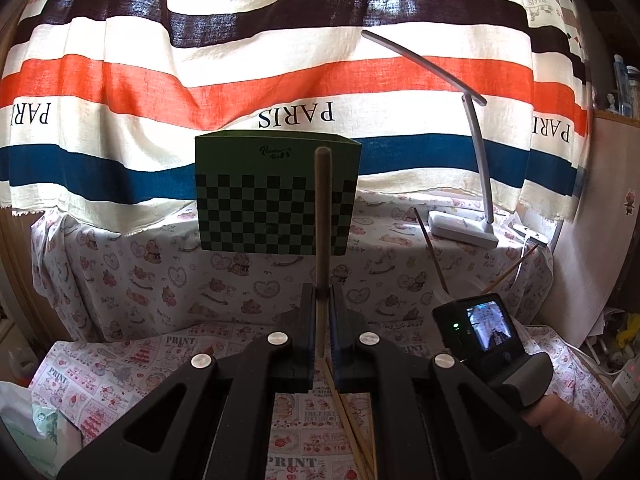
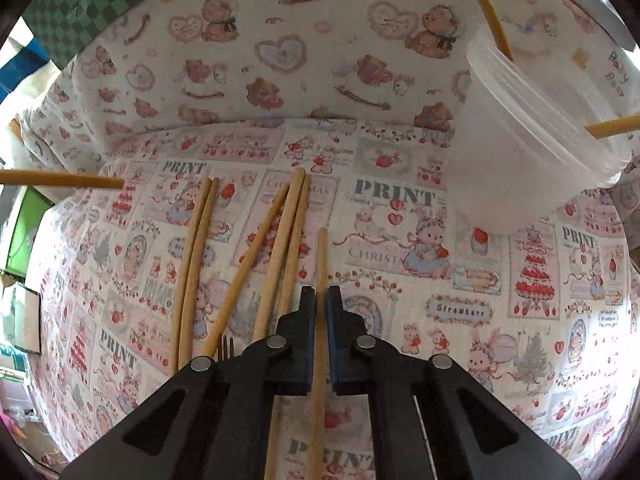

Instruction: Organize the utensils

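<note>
In the left wrist view my left gripper (image 1: 322, 294) is shut on a wooden chopstick (image 1: 322, 200) that stands up out of its jaws. The right wrist view looks steeply down at the table. There my right gripper (image 2: 321, 296) is shut on another chopstick (image 2: 321, 260) lying on the printed cloth. Several more chopsticks (image 2: 280, 240) lie just left of it, and a small fork (image 2: 226, 346) peeks out beside the left finger. A translucent plastic cup (image 2: 532, 140) with two chopsticks in it (image 2: 486, 4) stands at the upper right. The tip of a chopstick (image 2: 60, 180) pokes in from the left edge.
A green checkered box (image 1: 276, 192) stands at the back on a raised, cloth-covered ledge. A white desk lamp (image 1: 476, 152) rises at the back right, in front of a striped curtain (image 1: 240, 80). The back of the right gripper's body (image 1: 488, 336) shows low on the right.
</note>
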Available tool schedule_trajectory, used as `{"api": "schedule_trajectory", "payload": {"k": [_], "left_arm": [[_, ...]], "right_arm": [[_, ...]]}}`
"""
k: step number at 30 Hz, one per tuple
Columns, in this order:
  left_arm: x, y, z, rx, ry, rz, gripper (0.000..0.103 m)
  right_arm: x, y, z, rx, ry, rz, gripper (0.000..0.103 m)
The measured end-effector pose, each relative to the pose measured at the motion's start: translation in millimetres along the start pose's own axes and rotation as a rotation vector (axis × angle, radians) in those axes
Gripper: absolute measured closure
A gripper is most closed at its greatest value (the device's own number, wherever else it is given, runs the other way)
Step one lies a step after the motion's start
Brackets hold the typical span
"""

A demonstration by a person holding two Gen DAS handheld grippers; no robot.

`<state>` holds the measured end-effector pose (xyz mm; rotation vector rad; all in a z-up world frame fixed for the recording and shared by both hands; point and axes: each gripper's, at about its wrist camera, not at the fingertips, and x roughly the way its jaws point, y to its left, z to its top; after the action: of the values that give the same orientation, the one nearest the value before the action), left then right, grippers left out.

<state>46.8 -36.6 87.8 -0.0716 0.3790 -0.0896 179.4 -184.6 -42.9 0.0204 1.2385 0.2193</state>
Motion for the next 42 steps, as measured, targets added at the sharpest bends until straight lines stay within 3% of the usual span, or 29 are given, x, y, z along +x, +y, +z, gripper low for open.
{"api": "schedule_trajectory", "payload": {"k": [3, 8, 13, 17, 27, 33, 39, 42], "left_arm": [[-4.2, 3.3, 2.4, -0.003, -0.011, 0.001, 0.098], [-8.3, 5.6, 11.9, -0.030, -0.012, -0.037, 0.098], [-13.8, -6.9, 26.3, -0.027, -0.036, -0.065, 0.098], [-13.2, -24.6, 44.6, -0.040, -0.050, -0.138, 0.098], [1.0, -89.4, 87.9, 0.027, -0.119, -0.246, 0.098], [35.9, -119.5, 95.2, 0.063, -0.072, -0.328, 0.098], [81.1, -129.3, 81.1, 0.057, 0.019, -0.288, 0.098], [105.2, -122.9, 77.3, -0.002, 0.087, -0.341, 0.098]], "right_arm": [[-26.2, -10.0, -1.5, 0.019, -0.098, 0.044, 0.097], [-117.5, -20.3, -7.7, 0.008, -0.373, 0.081, 0.097], [-210.8, -26.8, -28.4, -0.022, -0.683, 0.028, 0.097], [-246.7, -26.2, -27.6, -0.039, -0.835, -0.032, 0.097], [-276.7, -56.0, -8.7, 0.049, -0.984, -0.051, 0.097], [-275.6, -79.3, -6.9, 0.094, -1.033, -0.107, 0.097], [-250.5, -104.4, 10.5, 0.138, -0.967, -0.124, 0.097], [-231.7, -114.5, 21.3, 0.156, -0.886, -0.094, 0.097]]}}
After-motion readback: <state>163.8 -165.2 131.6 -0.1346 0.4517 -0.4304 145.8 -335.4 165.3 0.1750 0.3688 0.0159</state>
